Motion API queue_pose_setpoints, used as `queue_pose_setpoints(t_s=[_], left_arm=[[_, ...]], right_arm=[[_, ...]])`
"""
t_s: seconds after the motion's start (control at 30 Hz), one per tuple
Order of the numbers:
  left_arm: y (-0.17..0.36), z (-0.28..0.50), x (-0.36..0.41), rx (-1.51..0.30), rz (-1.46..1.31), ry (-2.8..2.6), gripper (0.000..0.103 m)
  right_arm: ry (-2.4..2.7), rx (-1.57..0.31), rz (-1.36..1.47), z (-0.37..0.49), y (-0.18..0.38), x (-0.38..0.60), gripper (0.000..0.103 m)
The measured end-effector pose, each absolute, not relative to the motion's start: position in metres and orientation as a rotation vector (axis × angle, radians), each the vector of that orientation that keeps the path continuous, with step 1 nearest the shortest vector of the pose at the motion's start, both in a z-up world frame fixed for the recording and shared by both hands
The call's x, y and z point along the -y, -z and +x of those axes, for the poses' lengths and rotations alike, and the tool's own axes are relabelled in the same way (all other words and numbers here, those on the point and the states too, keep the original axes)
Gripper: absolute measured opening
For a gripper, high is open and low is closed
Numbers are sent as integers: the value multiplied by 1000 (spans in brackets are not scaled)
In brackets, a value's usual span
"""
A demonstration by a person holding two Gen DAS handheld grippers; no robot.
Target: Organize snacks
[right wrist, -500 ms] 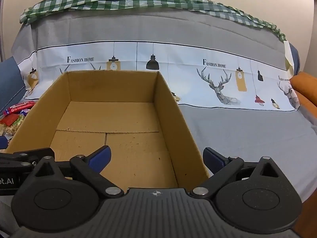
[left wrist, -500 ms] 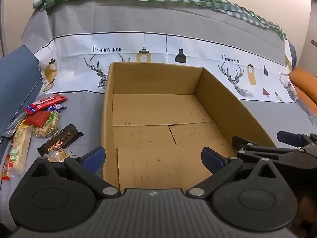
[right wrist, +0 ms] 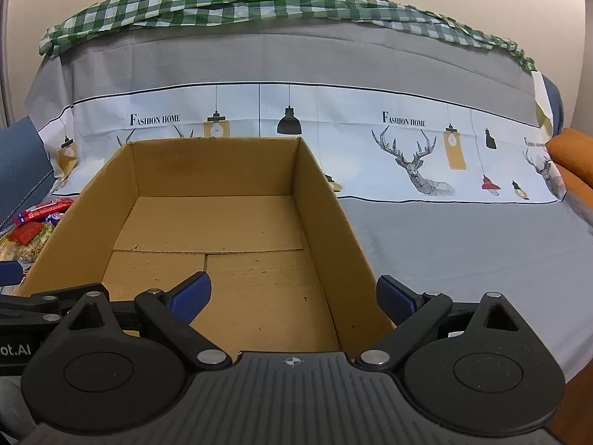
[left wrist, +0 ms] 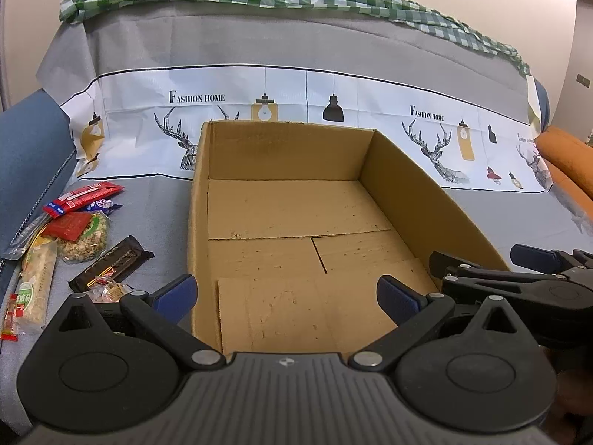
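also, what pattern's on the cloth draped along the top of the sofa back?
Green-and-white checked cloth; clearest in the right wrist view.

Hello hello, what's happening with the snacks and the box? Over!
Left hand-held gripper open, right hand-held gripper open. Snacks beside empty box. Nothing blocking.

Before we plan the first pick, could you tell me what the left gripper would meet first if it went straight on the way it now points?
Probably the bare floor of the cardboard box. The left gripper is open, angled down into the box, with nothing between its fingers; the depth is hard to judge.
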State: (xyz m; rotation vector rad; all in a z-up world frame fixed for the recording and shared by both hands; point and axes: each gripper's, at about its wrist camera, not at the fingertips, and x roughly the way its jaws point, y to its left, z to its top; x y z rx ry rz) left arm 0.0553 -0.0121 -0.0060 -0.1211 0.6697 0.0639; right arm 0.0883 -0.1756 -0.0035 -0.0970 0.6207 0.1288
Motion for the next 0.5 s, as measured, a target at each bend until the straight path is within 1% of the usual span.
queue_pose_setpoints(t_s=[0.3, 0.5], left_arm=[[4, 53, 12, -652, -119, -44, 103], [3, 52, 12, -640, -119, -34, 103]], right_arm=[[-135, -626, -69, 87, 4, 174, 96], [-138, -621, -64, 86, 3, 175, 93]])
